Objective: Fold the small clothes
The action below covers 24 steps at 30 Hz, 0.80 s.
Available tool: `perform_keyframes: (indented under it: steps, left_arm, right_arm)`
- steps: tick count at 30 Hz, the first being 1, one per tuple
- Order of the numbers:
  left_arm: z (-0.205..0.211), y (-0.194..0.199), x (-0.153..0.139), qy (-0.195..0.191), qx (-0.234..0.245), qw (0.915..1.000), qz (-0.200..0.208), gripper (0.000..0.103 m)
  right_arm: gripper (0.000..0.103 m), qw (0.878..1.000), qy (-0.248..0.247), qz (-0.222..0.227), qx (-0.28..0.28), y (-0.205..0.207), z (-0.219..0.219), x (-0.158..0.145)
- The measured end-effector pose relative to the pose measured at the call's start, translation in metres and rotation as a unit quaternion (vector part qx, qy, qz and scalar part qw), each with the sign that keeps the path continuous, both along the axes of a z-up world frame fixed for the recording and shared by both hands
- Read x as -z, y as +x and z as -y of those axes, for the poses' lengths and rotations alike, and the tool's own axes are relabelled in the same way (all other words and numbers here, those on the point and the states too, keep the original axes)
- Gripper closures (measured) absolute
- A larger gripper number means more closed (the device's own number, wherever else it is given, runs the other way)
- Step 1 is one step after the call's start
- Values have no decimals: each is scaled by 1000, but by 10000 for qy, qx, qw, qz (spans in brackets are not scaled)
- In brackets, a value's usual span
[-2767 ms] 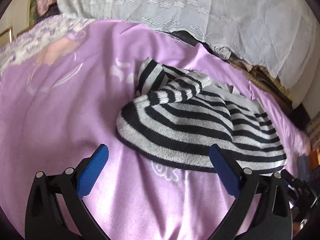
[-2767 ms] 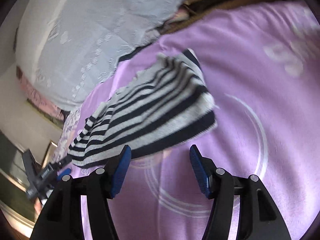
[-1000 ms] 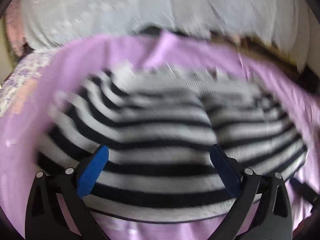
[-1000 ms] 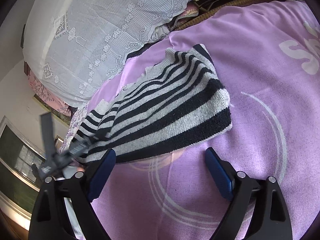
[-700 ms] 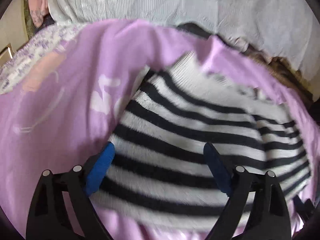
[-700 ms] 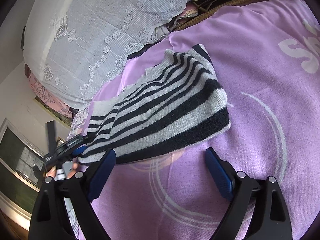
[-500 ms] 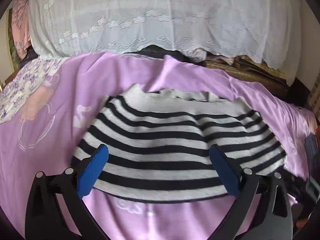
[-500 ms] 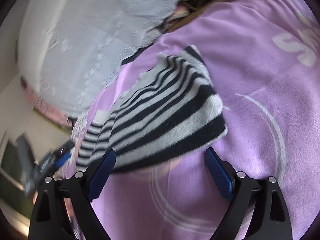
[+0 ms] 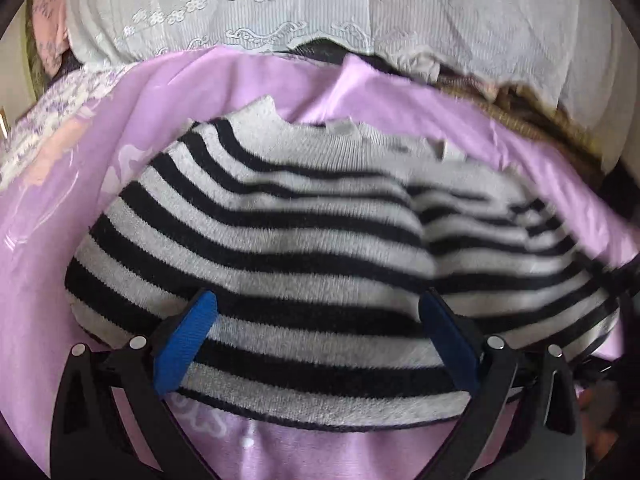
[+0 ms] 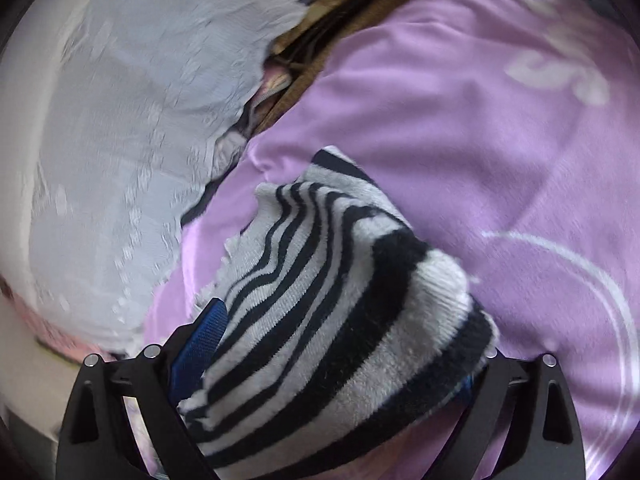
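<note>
The black-and-grey striped knitted sweater [image 9: 288, 248], lying on the purple blanket-covered bed [image 10: 460, 128] with its long axis running left to right and its neckline pointing away toward the white lace cover [image 9: 360, 8], probably wants both spread hand-held grippers, left [image 9: 316, 344] and right [image 10: 340, 364], to nip its near hem evenly before folding.

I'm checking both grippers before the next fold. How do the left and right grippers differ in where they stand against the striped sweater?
The left gripper sits wide open at the striped sweater near its hem, both blue pads in view. The right gripper has a corner of the sweater bunched between its fingers, hiding most of one pad. Both are open, over the purple blanket.
</note>
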State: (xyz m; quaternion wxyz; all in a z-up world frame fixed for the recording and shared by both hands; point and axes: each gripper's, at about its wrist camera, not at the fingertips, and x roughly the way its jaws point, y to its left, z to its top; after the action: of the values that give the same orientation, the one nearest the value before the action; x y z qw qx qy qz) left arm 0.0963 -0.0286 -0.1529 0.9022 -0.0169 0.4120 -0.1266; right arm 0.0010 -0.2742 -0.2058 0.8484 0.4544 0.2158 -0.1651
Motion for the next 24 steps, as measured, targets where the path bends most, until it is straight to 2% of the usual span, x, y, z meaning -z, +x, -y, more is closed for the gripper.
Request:
perform_keyframes:
  steps: [2,4,7,9,20,23,24]
  left_arm:
    - [2,4,-11,-172,8,9998,83,5]
    - [13,15,-12,8,74,9999,104,5]
    - [26,29,17,305,68,9994,-114,4]
    - [32,25,20,577,133,9981,154,4]
    - [29,21,20,539,118,9983,211,4]
    - [28,21,19,538,117,9983,211,4]
    - [29,21,19,536,116,9983,209,4]
  right_arm:
    - [10,9999,-155,-19,29,4,4,0]
    - [14,9997,-223,-52,4,5,7,0]
    - [22,9998,-181,-43,32,2,11,2]
    - [25,9998,-200,-76,44,2,11,4]
    - [24,9989,-412,-202,-65,4,4,3]
    - [17,9983,-494,-218,-224,10,1,2]
    - [11,9978,-533,-227,-308,12,0,1]
